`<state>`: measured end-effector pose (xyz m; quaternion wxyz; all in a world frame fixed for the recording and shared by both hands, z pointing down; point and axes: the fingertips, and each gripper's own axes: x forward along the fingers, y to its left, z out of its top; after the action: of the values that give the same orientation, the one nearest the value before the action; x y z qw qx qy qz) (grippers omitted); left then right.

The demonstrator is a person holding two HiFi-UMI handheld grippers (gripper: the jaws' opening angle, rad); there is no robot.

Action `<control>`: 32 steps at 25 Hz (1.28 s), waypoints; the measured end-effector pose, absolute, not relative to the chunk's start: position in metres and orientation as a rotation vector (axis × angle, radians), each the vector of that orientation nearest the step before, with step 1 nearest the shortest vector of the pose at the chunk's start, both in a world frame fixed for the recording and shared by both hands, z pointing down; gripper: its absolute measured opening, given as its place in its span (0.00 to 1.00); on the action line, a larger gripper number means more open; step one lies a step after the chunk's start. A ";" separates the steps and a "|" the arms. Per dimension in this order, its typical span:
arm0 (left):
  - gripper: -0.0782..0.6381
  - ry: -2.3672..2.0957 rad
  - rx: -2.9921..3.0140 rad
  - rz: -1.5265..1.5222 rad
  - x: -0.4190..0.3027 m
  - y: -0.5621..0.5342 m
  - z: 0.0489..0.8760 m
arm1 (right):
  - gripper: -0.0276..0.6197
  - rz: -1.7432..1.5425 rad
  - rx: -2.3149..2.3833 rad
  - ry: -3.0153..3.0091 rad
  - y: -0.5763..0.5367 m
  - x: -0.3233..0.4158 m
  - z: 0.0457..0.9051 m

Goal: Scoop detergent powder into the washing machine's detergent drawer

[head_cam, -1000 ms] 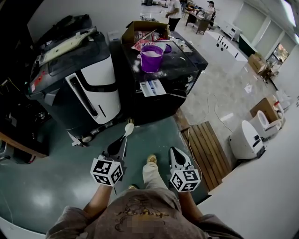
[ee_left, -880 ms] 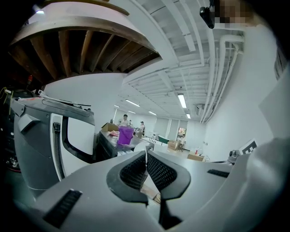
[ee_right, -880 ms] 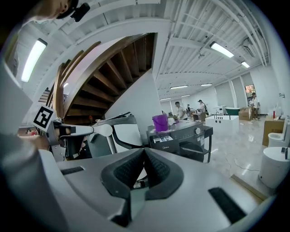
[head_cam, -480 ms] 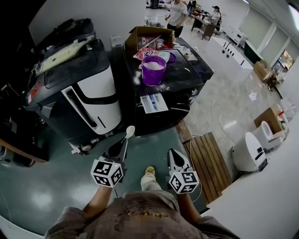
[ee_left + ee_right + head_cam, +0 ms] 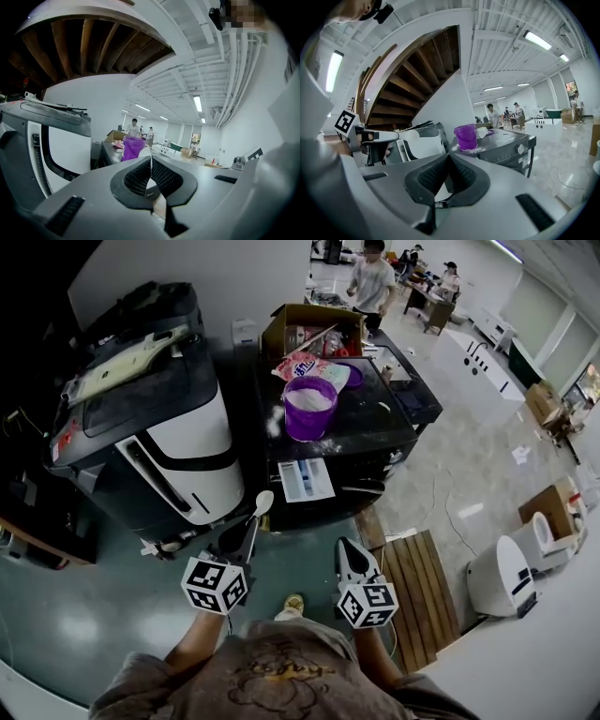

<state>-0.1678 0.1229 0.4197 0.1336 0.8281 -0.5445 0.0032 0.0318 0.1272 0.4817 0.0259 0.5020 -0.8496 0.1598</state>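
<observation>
Left claw [image 5: 248,529]: near left, closed narrow on the handle end of a white spoon [image 5: 262,502]; bowl pointing far, toward the machines, and looking empty.
Right claw [image 5: 347,549]: near right, level with the left one, jaws pressed together with nothing between them.
Spoon handling: probably light, stiff plastic with a thin handle; held at the tail end, so likely to twist or tip once loaded; best kept level, with the grip closer to the bowl if it wobbles.
Drawer [image 5: 307,479]: pale tray with blue marks jutting from the near front of the washing machine [image 5: 375,432]; probably the detergent drawer, pulled open; just beyond the spoon's bowl and a little to its right, apart from it.
Purple bucket [image 5: 309,409]: upright on the machine's top, beyond the drawer, well apart from both claws.
Powder [image 5: 311,396]: white, filling the bucket near its rim, with some spilled on the dark top around it; loose and light, prone to scattering if jolted.
White appliance [image 5: 178,442]: left of the washing machine, close beside it.
Cardboard box [image 5: 314,320]: at the far edge of the top, behind the bucket.
</observation>
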 end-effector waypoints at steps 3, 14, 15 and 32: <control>0.14 -1.614 2.381 0.003 -0.161 0.102 0.418 | 0.03 0.495 1.519 -2.643 0.101 0.041 0.482; 0.14 -1.712 2.336 0.007 -0.146 0.047 0.416 | 0.03 0.533 1.456 -2.667 0.037 0.068 0.495; 0.14 -1.715 2.334 0.009 -0.145 0.043 0.417 | 0.03 0.535 1.455 -2.667 0.032 0.069 0.496; 0.14 -1.683 2.376 -0.014 -0.150 -0.054 0.415 | 0.03 0.515 1.492 -2.639 -0.050 0.066 0.498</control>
<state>-0.1499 -0.0541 0.4147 0.1147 0.8107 -0.5741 -0.0049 0.0659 -0.0499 0.4982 0.0332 0.4848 -0.8578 0.1674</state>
